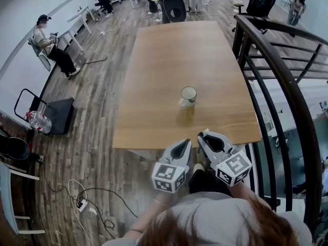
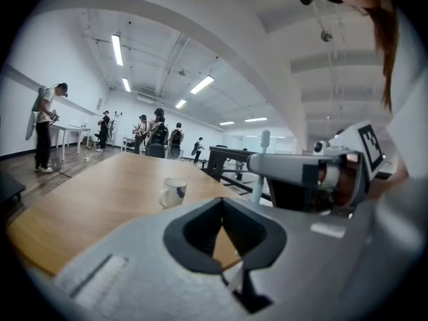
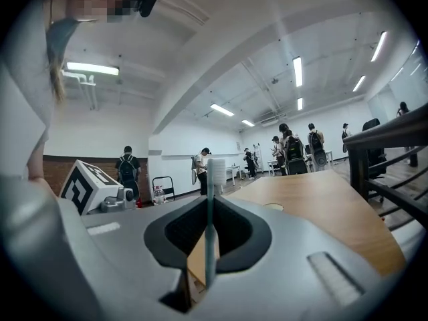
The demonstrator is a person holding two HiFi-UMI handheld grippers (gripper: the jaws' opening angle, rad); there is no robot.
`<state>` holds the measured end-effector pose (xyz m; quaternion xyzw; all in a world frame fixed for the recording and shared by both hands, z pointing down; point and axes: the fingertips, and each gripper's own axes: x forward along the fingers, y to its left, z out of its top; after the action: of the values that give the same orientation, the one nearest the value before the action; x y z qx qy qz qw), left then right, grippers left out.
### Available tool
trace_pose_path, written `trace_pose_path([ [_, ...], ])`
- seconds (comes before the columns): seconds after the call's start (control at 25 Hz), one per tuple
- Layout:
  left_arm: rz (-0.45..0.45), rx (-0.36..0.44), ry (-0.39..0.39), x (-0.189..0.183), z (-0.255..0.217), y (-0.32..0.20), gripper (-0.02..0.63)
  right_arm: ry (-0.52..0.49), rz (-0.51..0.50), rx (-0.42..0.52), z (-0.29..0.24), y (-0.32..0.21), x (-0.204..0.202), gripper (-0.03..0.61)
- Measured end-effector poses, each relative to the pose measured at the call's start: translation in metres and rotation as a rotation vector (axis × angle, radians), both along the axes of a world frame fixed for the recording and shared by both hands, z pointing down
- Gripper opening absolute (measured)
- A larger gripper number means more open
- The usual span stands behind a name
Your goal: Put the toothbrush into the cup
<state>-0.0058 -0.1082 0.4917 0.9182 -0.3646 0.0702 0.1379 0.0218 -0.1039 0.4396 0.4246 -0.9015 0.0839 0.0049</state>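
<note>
A white mug point(image 1: 188, 95) stands near the middle of the long wooden table point(image 1: 154, 86); it also shows as the mug point(image 2: 173, 192) in the left gripper view, and only its rim point(image 3: 272, 206) shows in the right gripper view. My right gripper point(image 1: 203, 136) is shut on a pale toothbrush point(image 3: 210, 226), held upright with the bristle head on top. That toothbrush point(image 2: 260, 169) also stands above the right gripper in the left gripper view. My left gripper point(image 1: 185, 143) hangs beside it, jaws shut and empty. Both grippers hover just off the table's near edge, short of the mug.
A dark metal railing point(image 1: 277, 70) runs along the table's right side, with a drop beyond it. Chairs point(image 1: 174, 6) stand at the far end. At the left are a seated person point(image 1: 51, 45), a cart with bottles point(image 1: 43, 119) and floor cables point(image 1: 87, 199).
</note>
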Motion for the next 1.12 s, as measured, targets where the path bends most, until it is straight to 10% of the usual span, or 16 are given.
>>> trace_pose_path([
  [0.4,-0.048,0.004,0.01,0.029,-0.005,-0.101,-0.003,-0.02,-0.034,0.038,-0.015,-0.107,0.033,0.026],
  [1.12,-0.027,-0.002,0.005,0.015,-0.015,-0.135,-0.003,-0.029,0.002,0.142,-0.048,-0.185,0.024,0.026],
])
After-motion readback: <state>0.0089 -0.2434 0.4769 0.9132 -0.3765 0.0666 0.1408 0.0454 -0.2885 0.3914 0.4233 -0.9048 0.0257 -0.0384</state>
